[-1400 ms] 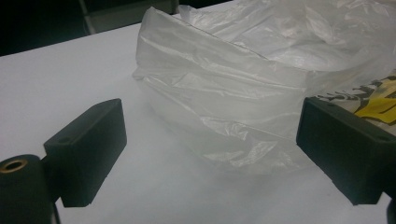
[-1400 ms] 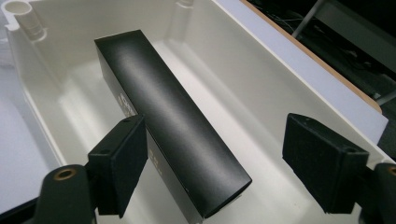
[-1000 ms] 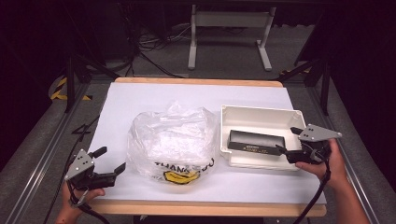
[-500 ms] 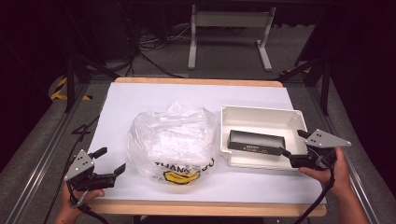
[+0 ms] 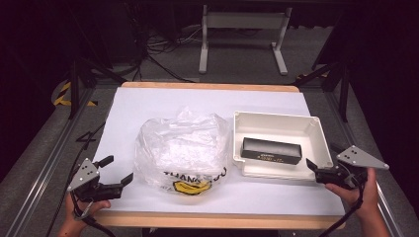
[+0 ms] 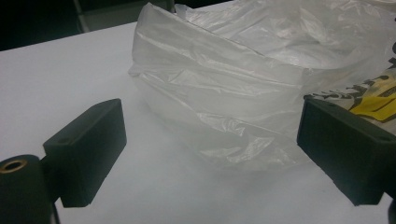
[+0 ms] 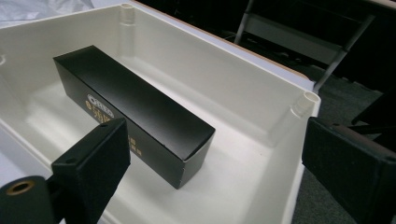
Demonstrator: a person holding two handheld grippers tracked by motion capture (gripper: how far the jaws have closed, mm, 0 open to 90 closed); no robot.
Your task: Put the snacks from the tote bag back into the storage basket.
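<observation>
A black box (image 5: pixel 271 150) with gold print lies flat inside the white tray (image 5: pixel 276 119) at the table's right. My right gripper (image 5: pixel 320 159) hovers at the tray's near right corner. Its jaws have just been opening and now stand wide, touching nothing. In the right gripper view the box (image 7: pixel 135 116) lies ahead of the open right gripper (image 7: pixel 217 161), with one jaw outside the tray wall (image 7: pixel 299 140). A crumpled clear plastic bag (image 5: pixel 183 150) with yellow print sits mid-table. My left gripper (image 5: pixel 119 169) rests open just left of it, with the bag (image 6: pixel 243 84) ahead of the left gripper (image 6: pixel 210 149).
White paper covers the table (image 5: pixel 148 106), which has a wooden edge along the front and back. Bare paper lies behind the bag and tray. Beyond the table's far edge stands a metal stand (image 5: pixel 242 34) on a dark floor with cables.
My right gripper has drawn back from the box's right end toward the tray's near right corner, and its jaws have spread. The box stays in the tray. The left gripper has kept still.
</observation>
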